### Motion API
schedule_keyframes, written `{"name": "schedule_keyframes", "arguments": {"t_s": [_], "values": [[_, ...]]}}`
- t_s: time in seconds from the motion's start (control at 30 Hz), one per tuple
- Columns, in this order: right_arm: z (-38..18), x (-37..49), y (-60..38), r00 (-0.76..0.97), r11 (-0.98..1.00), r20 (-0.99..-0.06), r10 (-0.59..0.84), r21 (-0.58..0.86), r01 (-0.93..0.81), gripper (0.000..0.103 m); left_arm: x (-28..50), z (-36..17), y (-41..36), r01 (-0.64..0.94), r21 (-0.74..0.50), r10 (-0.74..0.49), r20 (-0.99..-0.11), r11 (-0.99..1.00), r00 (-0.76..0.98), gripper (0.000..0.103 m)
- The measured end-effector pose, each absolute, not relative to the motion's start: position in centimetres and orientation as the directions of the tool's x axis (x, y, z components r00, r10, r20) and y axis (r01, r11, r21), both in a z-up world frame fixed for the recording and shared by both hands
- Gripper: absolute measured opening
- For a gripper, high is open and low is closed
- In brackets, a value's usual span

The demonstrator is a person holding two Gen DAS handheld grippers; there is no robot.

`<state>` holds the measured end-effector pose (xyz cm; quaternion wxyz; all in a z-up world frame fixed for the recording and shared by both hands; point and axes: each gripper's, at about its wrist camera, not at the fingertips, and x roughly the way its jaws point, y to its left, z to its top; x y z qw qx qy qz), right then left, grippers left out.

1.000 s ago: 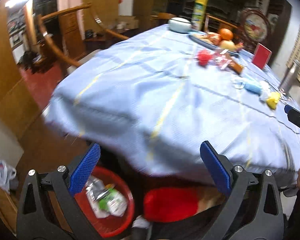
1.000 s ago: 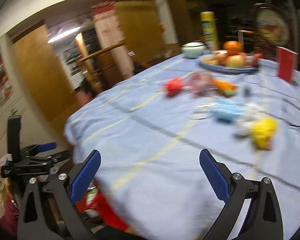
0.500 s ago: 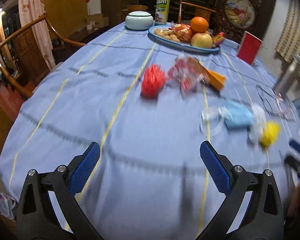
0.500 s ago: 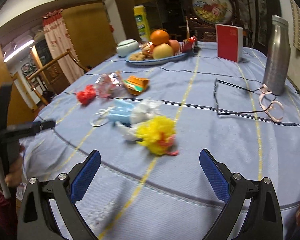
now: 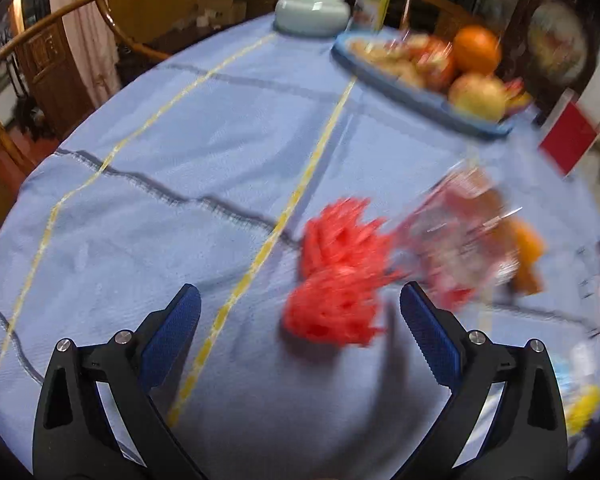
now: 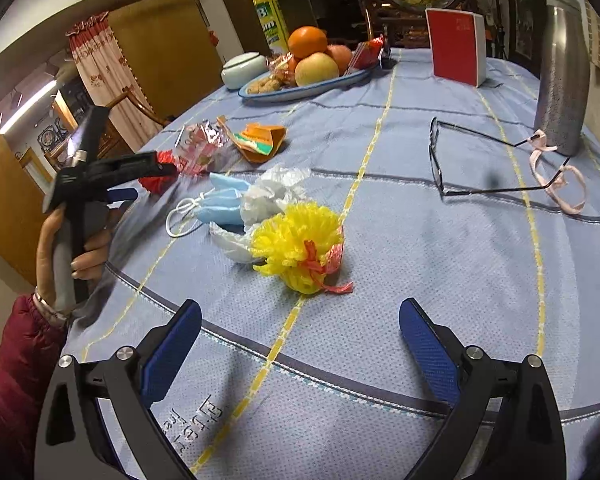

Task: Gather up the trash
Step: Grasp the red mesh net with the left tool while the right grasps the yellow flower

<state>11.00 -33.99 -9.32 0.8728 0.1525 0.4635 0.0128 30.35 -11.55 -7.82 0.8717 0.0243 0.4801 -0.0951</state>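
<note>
Your left gripper (image 5: 300,312) was wide open, empty, over the blue tablecloth (image 5: 188,128). The red mesh ball (image 5: 336,276) sat just ahead, right of centre between the pads, motion-blurred. The clear wrapper (image 5: 460,232) beyond it was smeared, contents unreadable. Your right gripper (image 6: 300,328) was also wide open, with the yellow mesh ball (image 6: 300,244) near and ahead. The face mask (image 6: 220,204) was partly hidden behind the white plastic bag (image 6: 268,196).
</note>
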Motion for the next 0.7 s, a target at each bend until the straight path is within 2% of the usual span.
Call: {"name": "schedule_keyframes", "arguments": {"t_s": [0.13,0.23,0.53,0.7], "values": [[-9.2,11.0,-33.7,0.57,0.955,-0.804,0.17,0.276,0.105,0.097,29.8,-8.3,-12.4,0.189,0.055,-0.061,-0.827,0.98,0.558,0.097],[-9.1,10.8,-33.9,0.575,0.953,-0.8,0.172,0.284,0.109,0.097,30.0,-8.5,-11.9,0.185,0.024,-0.084,-0.829,0.982,0.553,0.097],[-9.3,11.5,-33.2,0.551,0.961,-0.814,0.182,0.266,0.076,0.097,29.8,-8.5,-12.0,0.18,0.033,-0.075,-0.824,0.983,0.562,0.098],[-8.3,13.9,-32.4,0.556,0.981,-0.817,0.154,0.193,0.012,0.097,29.8,-8.5,-12.0,0.181,0.033,-0.075,-0.824,0.983,0.561,0.098]]}}
